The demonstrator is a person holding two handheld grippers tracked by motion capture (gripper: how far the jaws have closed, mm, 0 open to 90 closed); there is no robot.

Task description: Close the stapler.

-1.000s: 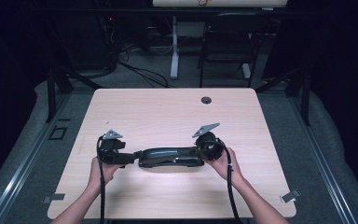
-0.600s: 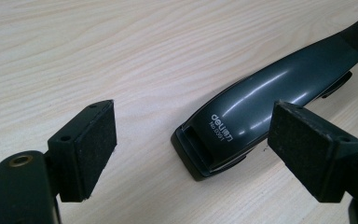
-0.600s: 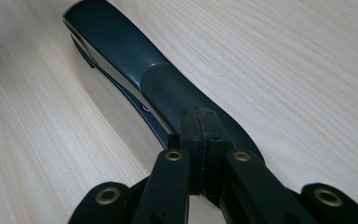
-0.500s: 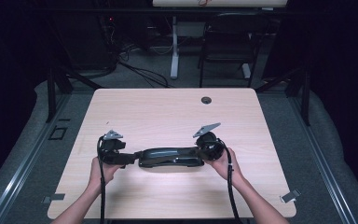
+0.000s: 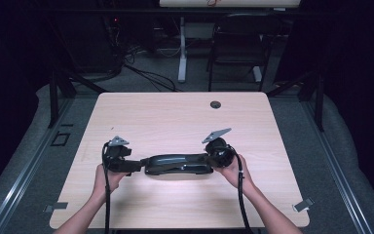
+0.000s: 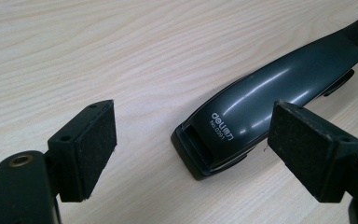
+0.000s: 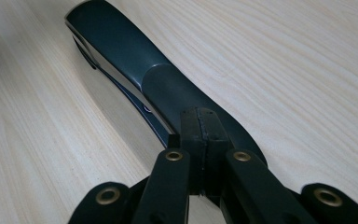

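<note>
Left gripper (image 5: 137, 165) fingers spread wide; right gripper (image 5: 208, 161) fingers pressed together.

Desk (image 5: 175, 112) layout: the far half lies bare from edge to edge, broken only by a small round port (image 5: 215, 104) near the far edge. Across the near half, a long dark stapler (image 5: 177, 164) bars passage between the left gripper (image 5: 137, 165) and right gripper (image 5: 208, 161).

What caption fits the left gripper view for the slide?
Open left gripper flanks the front end of a dark stapler lying on the wooden table.
</note>
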